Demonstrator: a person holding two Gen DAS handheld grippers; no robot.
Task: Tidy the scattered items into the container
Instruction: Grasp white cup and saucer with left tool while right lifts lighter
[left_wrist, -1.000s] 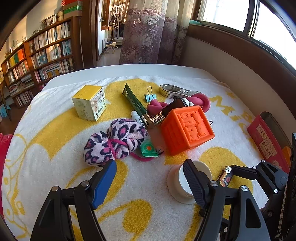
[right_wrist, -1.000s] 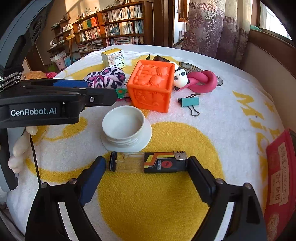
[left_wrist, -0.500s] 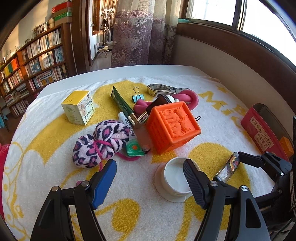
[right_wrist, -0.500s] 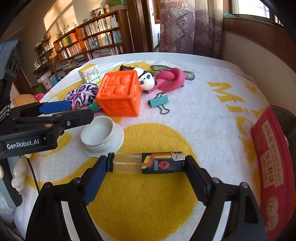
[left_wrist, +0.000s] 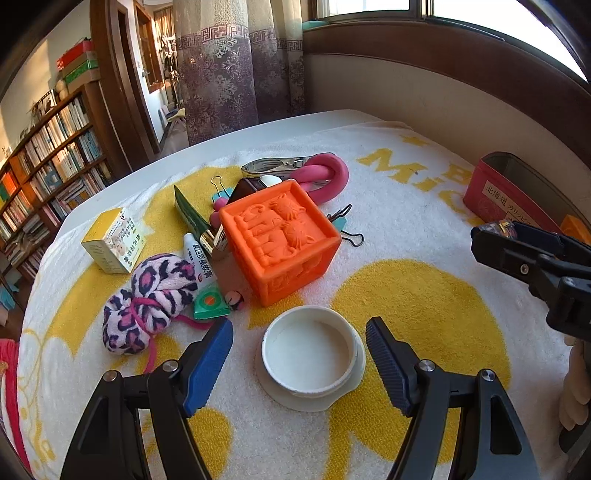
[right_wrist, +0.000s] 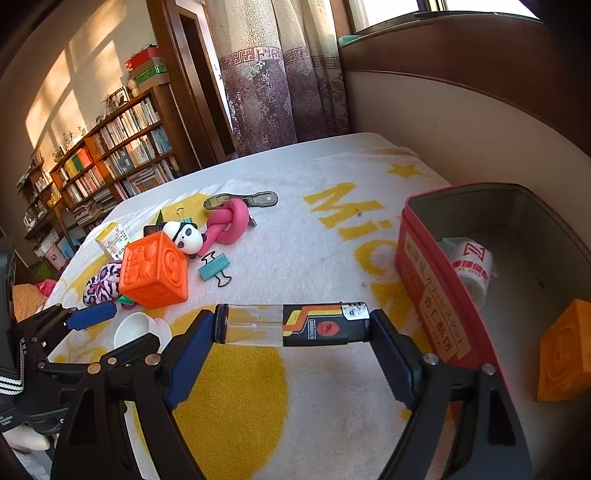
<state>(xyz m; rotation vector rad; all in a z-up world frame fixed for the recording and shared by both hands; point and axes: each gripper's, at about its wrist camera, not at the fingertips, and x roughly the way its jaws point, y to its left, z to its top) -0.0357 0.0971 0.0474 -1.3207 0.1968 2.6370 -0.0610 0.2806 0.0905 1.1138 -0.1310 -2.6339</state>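
Beside the red tin, the right gripper clamps the lighter lengthwise.

- The right gripper is clamped end to end on a lighter, which is held crosswise between its pads.
- The left gripper is held with jaws apart, nothing gripped, angled downward.

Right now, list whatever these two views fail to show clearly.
- Red tin interior: in the left wrist view its near wall hides the contents.
- Orange block in the tin: the right wrist view's edge cuts it off.
- Lighter: nearly all hidden by the right hand-held gripper in the left wrist view.
- Dark item behind the orange cube: mostly covered.
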